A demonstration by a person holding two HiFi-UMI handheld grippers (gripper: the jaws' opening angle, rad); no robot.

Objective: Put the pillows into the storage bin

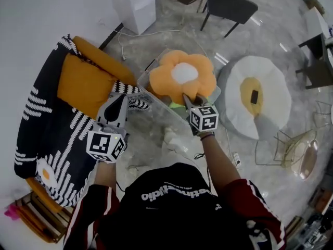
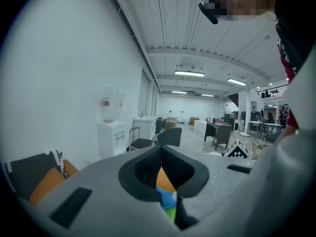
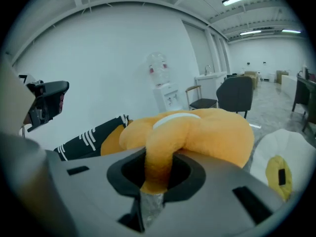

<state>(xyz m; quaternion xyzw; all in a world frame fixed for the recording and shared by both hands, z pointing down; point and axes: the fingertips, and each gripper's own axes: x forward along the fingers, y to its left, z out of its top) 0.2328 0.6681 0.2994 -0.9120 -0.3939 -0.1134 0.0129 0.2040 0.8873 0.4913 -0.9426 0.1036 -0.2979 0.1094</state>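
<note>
An orange flower pillow [image 1: 183,76] with a white centre lies across the top of a clear storage bin [image 1: 156,111] on the floor. My right gripper [image 1: 188,99] is shut on its near petal; in the right gripper view the orange plush [image 3: 197,132] bulges out of the right gripper [image 3: 158,169]. My left gripper [image 1: 122,95] hovers at the bin's left side, above a black-and-white striped pillow [image 1: 136,103]. In its own view the left gripper [image 2: 160,157] is shut with nothing between the jaws, and orange and green show through the slit below the tips.
A sofa with a striped black-and-white throw [image 1: 47,134] and an orange cushion [image 1: 83,85] stands at the left. A white egg-shaped beanbag [image 1: 257,98] lies right of the bin. Dark chairs [image 1: 229,7] stand behind, a wire side table [image 1: 296,150] at the right.
</note>
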